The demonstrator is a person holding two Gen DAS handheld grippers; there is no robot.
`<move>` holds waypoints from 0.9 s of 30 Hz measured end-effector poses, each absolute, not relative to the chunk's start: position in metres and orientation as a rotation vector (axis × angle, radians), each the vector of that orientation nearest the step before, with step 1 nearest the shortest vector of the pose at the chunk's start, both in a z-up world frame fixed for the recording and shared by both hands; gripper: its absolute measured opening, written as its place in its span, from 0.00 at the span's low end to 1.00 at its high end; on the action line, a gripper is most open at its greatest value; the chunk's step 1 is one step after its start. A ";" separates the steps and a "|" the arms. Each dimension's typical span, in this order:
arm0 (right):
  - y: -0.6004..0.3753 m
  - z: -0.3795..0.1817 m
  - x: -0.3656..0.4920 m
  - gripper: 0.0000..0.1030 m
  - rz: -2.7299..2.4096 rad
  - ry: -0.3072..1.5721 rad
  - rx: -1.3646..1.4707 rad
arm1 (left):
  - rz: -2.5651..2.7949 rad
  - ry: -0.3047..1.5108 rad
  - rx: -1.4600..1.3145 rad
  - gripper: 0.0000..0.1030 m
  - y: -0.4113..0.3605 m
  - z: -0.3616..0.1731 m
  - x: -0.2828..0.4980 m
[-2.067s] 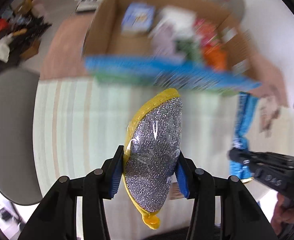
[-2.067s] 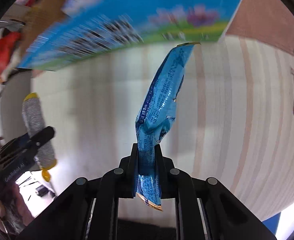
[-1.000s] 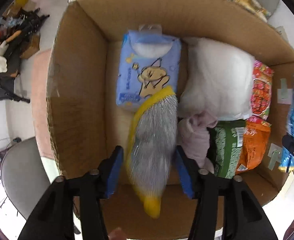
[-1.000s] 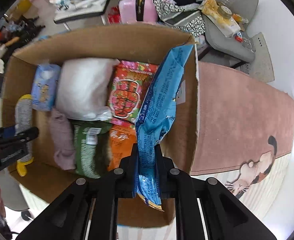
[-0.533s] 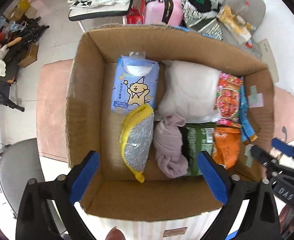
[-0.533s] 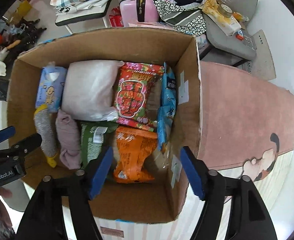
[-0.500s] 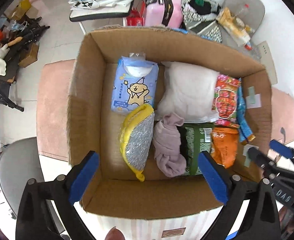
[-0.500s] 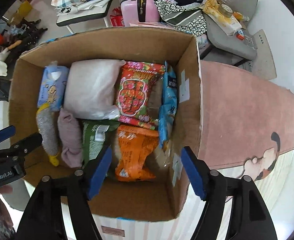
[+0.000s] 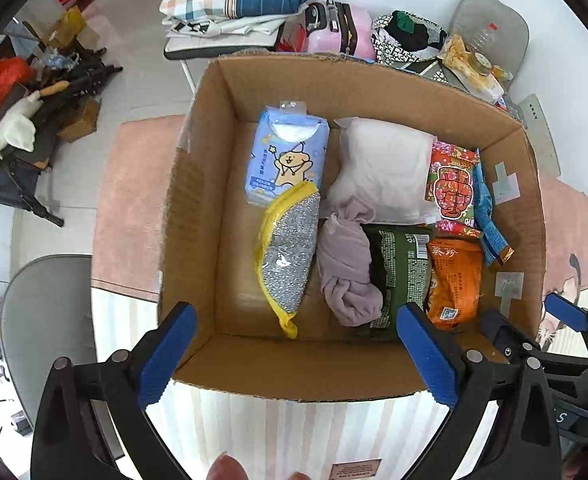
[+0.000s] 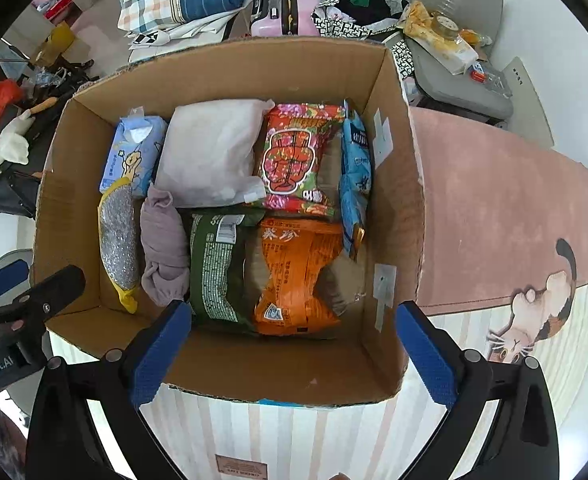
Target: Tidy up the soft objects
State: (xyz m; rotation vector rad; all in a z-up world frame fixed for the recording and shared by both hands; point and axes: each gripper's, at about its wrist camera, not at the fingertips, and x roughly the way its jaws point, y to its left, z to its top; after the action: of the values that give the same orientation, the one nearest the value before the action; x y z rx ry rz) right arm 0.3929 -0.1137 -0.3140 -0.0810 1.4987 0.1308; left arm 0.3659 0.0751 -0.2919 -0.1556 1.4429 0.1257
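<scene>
**Both grippers empty above the packed box**

The left gripper (image 9: 300, 354) hung over the near wall of the cardboard box (image 9: 209, 168), its blue-padded fingers (image 9: 165, 354) spread wide and holding nothing. Inside the box, at the far left, lay a blue tissue pack (image 9: 283, 156). Just in front of it, overlapping its near edge, lay the glitter pouch (image 9: 287, 252) with its yellow rim. Beside the pouch sat a mauve cloth (image 9: 346, 268), and behind that a white pillow (image 9: 386, 172). Next came a green bag (image 9: 402, 272) in front, touching an orange bag (image 9: 454, 280), with a red packet (image 9: 452, 188) behind them. The blue snack bag (image 10: 356, 184) stood on edge between the red packet and the right wall. The right gripper (image 10: 294, 354) hovered over the near right corner, fingers (image 10: 428, 356) likewise wide apart and empty. The box rested on a striped cloth (image 10: 294, 432); a pink rug (image 10: 494, 220) lay to the right.
</scene>
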 end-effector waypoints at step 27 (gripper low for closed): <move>-0.157 -0.101 0.246 1.00 0.175 1.096 -0.060 | 0.145 1.049 -0.080 0.99 0.030 -0.086 0.211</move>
State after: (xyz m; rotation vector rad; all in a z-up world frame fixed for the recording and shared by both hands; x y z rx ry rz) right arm 0.2465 -0.1570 -0.1014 -0.0599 1.0958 0.1749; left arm 0.2115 0.0305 -0.0862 -0.0796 1.0487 0.1449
